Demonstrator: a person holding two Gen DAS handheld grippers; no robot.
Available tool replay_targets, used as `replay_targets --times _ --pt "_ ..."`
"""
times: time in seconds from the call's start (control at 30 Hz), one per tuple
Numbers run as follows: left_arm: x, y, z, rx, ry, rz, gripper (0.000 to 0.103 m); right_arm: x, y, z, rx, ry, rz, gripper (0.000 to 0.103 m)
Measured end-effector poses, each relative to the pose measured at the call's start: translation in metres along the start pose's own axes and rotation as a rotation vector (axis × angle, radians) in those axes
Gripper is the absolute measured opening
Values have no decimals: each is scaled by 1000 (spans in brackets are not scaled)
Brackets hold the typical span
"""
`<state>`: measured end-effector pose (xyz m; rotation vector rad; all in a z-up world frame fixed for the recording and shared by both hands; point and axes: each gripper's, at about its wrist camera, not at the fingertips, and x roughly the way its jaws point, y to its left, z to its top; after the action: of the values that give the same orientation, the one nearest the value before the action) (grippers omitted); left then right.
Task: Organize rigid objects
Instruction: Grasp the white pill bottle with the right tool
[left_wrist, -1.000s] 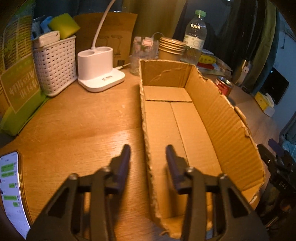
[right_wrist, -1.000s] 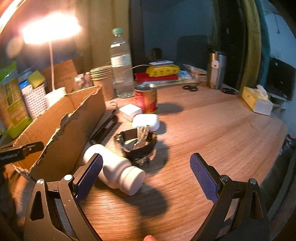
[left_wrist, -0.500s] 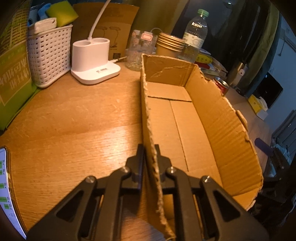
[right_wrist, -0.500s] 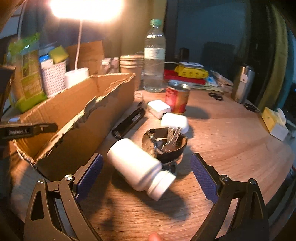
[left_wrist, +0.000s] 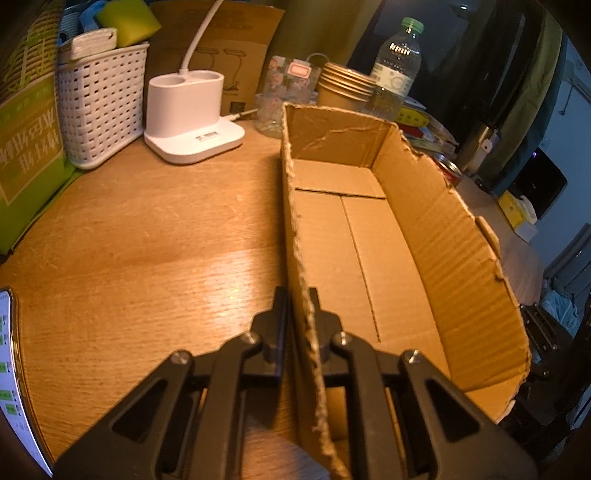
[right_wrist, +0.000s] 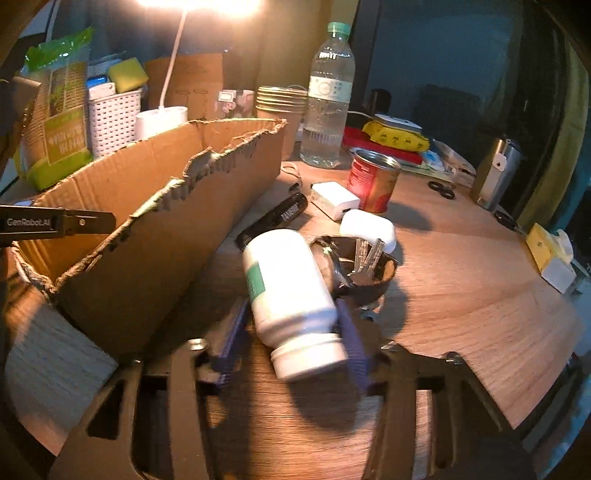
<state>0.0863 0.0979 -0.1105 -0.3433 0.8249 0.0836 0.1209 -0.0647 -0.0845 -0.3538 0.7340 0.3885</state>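
Everywhere warm lamplight over a cluttered wooden table (left_wrist: 155, 236), dim room behind

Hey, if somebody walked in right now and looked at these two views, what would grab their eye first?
Probably the long torn cardboard box lying empty on the wooden table, its near wall pinched by the left gripper. Next, the white pill bottle lying on its side just right of the box, with the right gripper closing around it. Behind it sit a dark bowl of keys and a red can.
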Motion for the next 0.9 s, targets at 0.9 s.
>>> replay_targets --times 0.9 --pt "0 3 0 -8 -2 2 9 -45 -11 20 56 -131 -16 48"
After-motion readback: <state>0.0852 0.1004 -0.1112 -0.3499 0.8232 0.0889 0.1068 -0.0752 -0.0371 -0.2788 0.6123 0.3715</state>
